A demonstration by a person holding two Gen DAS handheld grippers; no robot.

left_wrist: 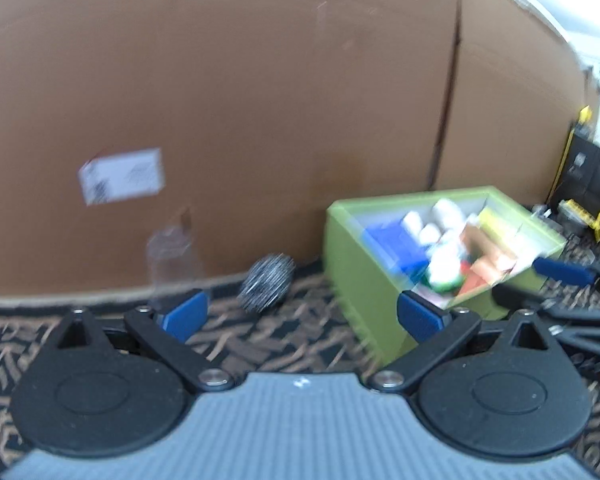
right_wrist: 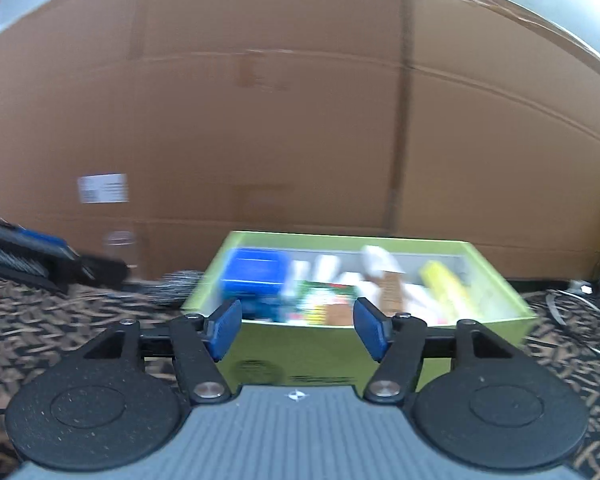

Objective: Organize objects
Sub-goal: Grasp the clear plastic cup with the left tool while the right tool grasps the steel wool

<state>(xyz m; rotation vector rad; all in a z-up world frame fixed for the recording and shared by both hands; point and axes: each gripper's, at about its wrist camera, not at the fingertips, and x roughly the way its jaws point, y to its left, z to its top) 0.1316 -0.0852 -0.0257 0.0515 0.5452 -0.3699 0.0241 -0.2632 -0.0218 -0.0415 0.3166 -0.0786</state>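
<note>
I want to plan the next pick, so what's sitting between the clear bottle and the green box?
In the left wrist view, a steel scrubber ball lies on the patterned carpet between the clear bottle and the green box, against the cardboard wall.

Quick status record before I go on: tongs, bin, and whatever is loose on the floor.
left tongs: open, holding nothing
right tongs: open, holding nothing, facing the bin
green bin: on the patterned carpet, holds mixed items including a blue box
loose items: metal scrubber ball left of the bin; clear bottle upright by the cardboard box
image quality: blurred, small items unclear
</note>
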